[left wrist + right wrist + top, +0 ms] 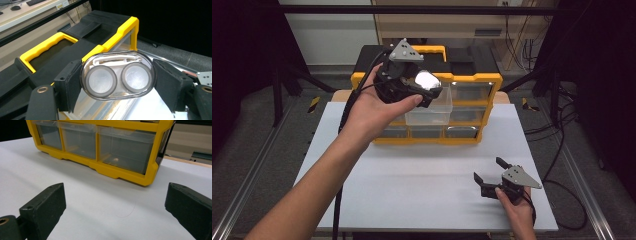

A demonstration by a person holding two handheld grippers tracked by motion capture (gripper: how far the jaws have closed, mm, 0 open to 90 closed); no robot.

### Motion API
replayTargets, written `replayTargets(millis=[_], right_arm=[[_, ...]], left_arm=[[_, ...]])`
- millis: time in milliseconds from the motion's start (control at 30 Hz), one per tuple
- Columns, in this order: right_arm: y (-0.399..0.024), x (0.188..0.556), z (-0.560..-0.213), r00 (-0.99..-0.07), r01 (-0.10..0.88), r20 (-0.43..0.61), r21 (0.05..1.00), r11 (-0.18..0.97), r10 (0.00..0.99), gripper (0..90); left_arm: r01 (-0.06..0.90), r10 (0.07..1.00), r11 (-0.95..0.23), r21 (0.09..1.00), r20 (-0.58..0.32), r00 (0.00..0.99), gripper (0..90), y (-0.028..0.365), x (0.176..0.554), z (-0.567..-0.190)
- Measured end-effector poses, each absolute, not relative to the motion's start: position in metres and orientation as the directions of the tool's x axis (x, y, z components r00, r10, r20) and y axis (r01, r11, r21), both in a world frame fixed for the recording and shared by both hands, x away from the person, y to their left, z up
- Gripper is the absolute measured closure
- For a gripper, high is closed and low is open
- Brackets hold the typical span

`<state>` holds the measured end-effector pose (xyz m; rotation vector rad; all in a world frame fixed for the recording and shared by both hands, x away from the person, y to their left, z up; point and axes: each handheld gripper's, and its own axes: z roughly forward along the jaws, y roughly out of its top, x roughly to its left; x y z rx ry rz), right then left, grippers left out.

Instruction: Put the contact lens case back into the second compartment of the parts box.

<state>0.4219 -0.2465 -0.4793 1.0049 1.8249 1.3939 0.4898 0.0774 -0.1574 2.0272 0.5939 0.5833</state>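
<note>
White bench carries a yellow drawer organizer. Clear contact lens case hangs clenched in the left tool above the organizer's pulled-out drawer. Step in hand: stowing. Next: lower, release inside. Right tool rests released, well before the organizer.

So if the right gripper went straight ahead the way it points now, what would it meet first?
Most likely the yellow drawer organizer. The right gripper, jaws open with nothing between them, points across bare white tabletop at the organizer's bottom row of clear drawers. Depth is hard to judge.
</note>
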Motion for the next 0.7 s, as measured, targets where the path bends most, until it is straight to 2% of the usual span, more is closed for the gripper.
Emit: replayTargets(millis=[700], right_arm=[[-0.246, 0.422, -0.479, -0.517, 0.197, -0.028, 0.969, 0.151, 0.855, 3.7]], left_arm=[[0.212, 0.637, -0.467, 0.858, 0.16, 0.754, 26.3, 0.08, 0.505, -0.166]])
